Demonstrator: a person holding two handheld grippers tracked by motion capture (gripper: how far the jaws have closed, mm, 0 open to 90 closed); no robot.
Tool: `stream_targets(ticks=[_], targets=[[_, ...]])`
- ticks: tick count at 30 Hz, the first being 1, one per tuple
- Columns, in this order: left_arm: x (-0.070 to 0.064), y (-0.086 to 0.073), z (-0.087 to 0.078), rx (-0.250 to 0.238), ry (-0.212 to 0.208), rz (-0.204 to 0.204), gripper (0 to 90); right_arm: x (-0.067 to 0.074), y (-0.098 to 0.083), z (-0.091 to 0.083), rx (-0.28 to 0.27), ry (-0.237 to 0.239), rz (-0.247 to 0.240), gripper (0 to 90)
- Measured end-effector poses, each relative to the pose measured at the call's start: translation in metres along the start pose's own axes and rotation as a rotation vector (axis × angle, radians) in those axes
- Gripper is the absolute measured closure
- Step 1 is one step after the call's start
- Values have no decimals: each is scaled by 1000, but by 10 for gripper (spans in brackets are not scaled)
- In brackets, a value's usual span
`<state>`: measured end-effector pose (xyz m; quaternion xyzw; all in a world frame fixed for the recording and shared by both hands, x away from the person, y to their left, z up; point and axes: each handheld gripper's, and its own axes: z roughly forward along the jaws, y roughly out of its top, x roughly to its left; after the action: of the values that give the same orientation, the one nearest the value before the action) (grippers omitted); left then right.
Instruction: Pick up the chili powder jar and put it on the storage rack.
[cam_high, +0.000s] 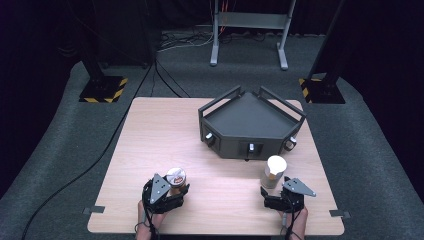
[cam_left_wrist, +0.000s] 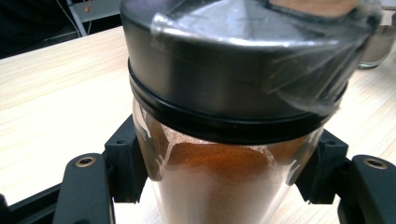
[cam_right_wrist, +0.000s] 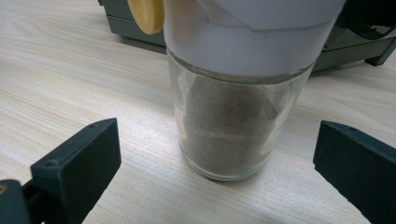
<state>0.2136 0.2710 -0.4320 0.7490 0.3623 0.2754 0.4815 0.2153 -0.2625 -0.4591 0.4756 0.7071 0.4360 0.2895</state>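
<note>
Left tongs (cam_high: 184, 189) clamped on dark-lidded jar (cam_high: 176, 180) of brown powder, lower left of the desk (cam_high: 165, 140) in the high view; right tongs (cam_high: 272, 189) spread wide, white-capped jar (cam_high: 274, 171) between, untouched, lower right; black tray (cam_high: 250, 125) beyond, upper centre.

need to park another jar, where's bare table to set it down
Bare wood lies left of the black tray, above the dark-lidded jar. A smaller patch lies between the two jars. It is crowded around the white-lidded jar, just below the tray.
</note>
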Motion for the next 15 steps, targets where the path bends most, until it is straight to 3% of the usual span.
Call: stream_targets(ticks=[15], targets=[[-1, 12, 12, -7, -30, 31, 314, 0, -1, -1, -4, 0, 1, 0]])
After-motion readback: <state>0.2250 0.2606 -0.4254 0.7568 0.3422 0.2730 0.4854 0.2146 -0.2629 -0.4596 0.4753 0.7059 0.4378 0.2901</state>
